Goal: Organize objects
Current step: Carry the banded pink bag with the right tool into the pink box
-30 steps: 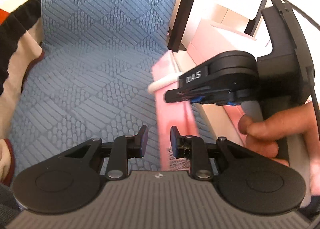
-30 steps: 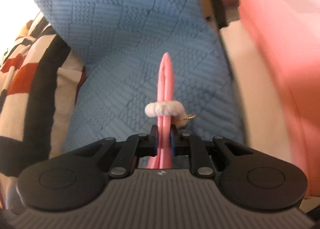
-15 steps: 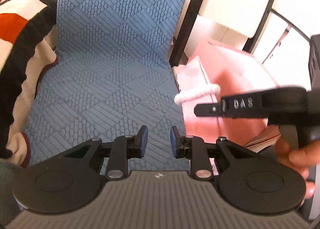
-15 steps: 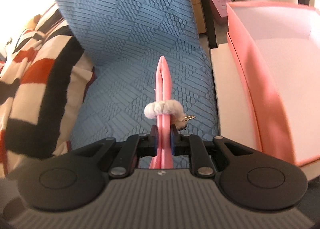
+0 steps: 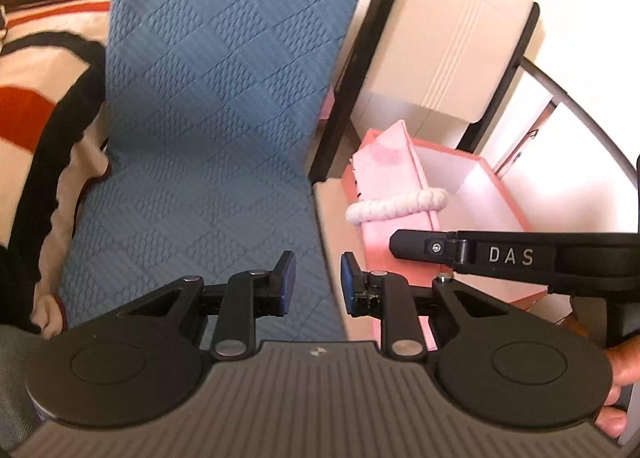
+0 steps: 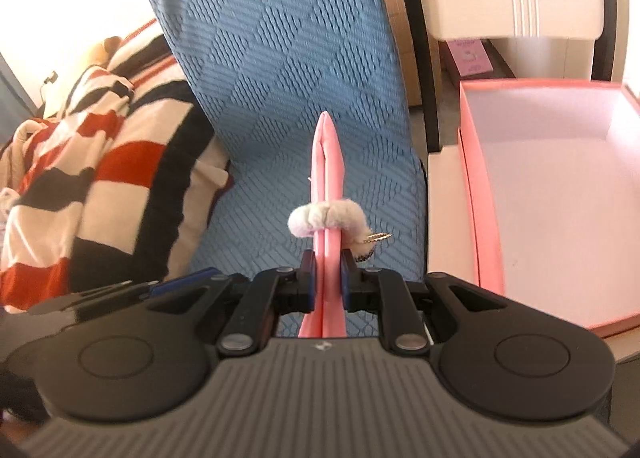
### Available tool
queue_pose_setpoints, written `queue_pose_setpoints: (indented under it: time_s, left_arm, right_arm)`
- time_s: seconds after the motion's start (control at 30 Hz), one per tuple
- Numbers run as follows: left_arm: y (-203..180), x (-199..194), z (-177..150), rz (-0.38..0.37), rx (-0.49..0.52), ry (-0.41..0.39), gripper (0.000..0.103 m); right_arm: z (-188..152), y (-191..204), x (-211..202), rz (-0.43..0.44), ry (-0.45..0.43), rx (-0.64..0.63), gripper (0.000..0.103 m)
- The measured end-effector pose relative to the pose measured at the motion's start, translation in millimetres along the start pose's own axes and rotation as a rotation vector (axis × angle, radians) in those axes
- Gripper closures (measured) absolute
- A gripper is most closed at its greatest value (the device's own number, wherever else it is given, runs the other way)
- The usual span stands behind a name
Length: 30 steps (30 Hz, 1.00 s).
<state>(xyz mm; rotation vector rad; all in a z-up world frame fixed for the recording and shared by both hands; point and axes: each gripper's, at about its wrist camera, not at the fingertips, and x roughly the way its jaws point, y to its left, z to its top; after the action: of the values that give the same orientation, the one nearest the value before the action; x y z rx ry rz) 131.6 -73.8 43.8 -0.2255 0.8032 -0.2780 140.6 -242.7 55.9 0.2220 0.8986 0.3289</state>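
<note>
My right gripper [image 6: 327, 278] is shut on a flat pink card pouch [image 6: 329, 170] wrapped by a white fluffy band [image 6: 326, 218] with a small gold charm. It holds the pouch upright, edge-on, just left of an open pink box [image 6: 480, 194]. In the left wrist view the pouch [image 5: 394, 174] hangs over the box's near rim [image 5: 508, 194], with the right gripper's black body [image 5: 512, 256] coming in from the right. My left gripper [image 5: 318, 282] is open and empty, low over the blue quilted cushion [image 5: 208, 138].
A striped red, black and cream blanket [image 6: 92, 186] lies to the left of the cushion. A cream chair with a black frame [image 5: 452, 38] stands behind the box. A small pink packet [image 6: 470, 54] lies beyond the box.
The right gripper has carried the pouch to the right, from over the blue cushion to the pink box's rim. The left gripper stayed open and empty, tilting slightly up.
</note>
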Motion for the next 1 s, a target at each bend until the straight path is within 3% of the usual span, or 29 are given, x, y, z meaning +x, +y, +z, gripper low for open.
queue_pose_setpoints:
  time_s: [0.57,1.0]
  left_arm:
    - [-83.9,3.8,61.2,-0.059,0.063,-0.066,0.076]
    - [-142.1,75.7,75.8,-0.100,0.108,-0.016,0.076]
  right_arm:
    - [50.7,-43.1,-57.8,-0.006,-0.099,-0.015,0.088]
    - [63.8,-119.7,-50.0,-0.057,-0.116,0.071,0.088]
